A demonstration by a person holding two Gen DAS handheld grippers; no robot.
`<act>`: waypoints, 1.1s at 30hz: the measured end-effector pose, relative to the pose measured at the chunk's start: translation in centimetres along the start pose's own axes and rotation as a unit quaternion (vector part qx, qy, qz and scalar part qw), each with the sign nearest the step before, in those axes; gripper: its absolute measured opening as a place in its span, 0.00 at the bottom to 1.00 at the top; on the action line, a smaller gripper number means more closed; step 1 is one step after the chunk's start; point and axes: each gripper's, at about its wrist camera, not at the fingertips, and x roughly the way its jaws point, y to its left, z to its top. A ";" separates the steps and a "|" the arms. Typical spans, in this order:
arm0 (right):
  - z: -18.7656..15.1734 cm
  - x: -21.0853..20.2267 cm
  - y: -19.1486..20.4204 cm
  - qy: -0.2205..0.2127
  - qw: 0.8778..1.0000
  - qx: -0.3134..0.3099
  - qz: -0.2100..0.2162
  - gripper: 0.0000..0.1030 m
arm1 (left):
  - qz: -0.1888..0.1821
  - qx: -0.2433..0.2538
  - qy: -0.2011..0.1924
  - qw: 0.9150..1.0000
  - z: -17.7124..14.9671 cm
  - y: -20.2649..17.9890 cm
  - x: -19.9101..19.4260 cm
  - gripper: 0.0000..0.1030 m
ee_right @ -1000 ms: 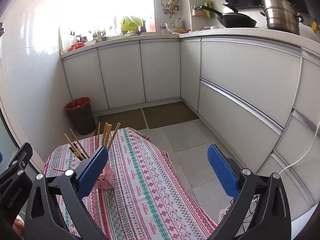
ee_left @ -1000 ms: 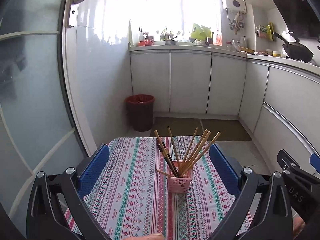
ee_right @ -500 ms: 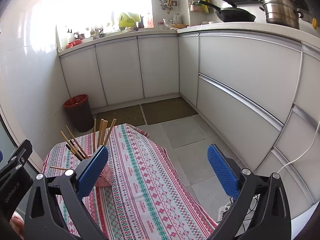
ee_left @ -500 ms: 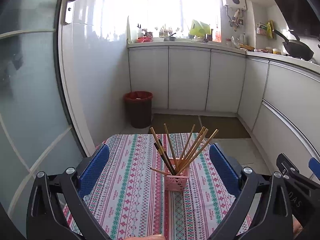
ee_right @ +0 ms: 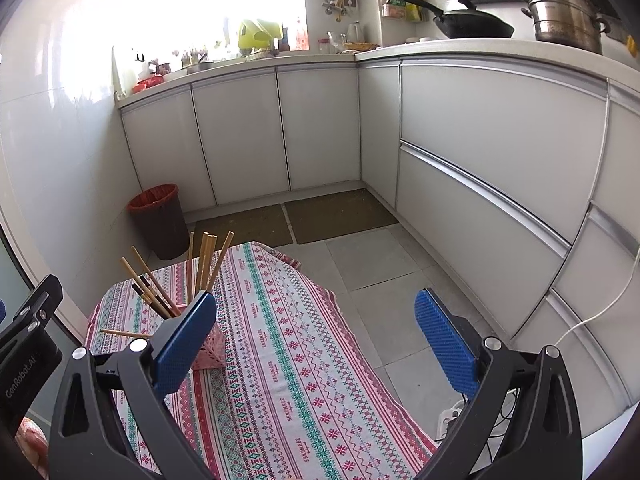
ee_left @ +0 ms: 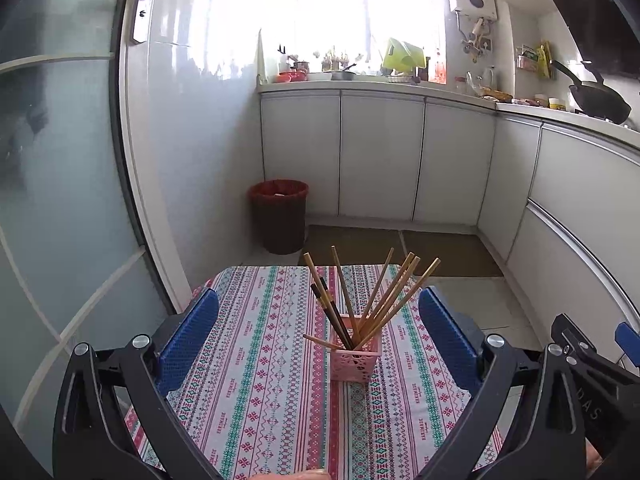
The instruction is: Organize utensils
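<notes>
1. left tongs [ee_left: 318, 332] spread wide and holding nothing, raised above the near part of the cloth-covered surface [ee_left: 260, 400]; right tongs [ee_right: 314, 338] likewise spread wide and empty, off to the right.
2. chopsticks [ee_left: 372, 300] bundled in a small pink basket [ee_left: 354, 364] at the middle of the surface, framed between the left blue pads and well clear of both.
3. most sticks fanned upright and leaning right; two dark ones leaning left; one pale stick poking out sideways low on the left of the basket, nearly level.
4. likely handling: thin, stiff, light and smooth, so prone to rolling or swivelling in a pinch; best taken across the shaft near the upper third, clear of the neighbours.
5. basket probably very light plastic lattice, apt to tip or slide on the cloth if a stick is dragged sideways; steadying it by its rim seems wise.
6. left wrist view: basket head-on, full fan of sticks, red bin [ee_left: 279, 216] on the floor beyond the far edge.
7. right wrist view: basket half hidden behind the left blue pad, yet showing the right edge of the cloth draping to the floor, a steel pot [ee_right: 566, 16] and a white cable [ee_right: 600, 312], all absent from the other view.
</notes>
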 end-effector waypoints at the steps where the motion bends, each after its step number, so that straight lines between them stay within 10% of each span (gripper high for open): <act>1: -0.1 0.0 0.0 0.000 1.000 0.000 0.000 0.94 | 0.000 0.000 0.000 1.000 0.0 0.0 0.0 0.93; 33: -0.3 0.6 0.2 0.010 1.000 -0.003 -0.004 0.94 | -0.014 0.028 0.003 0.999 -0.6 -0.7 0.8 0.90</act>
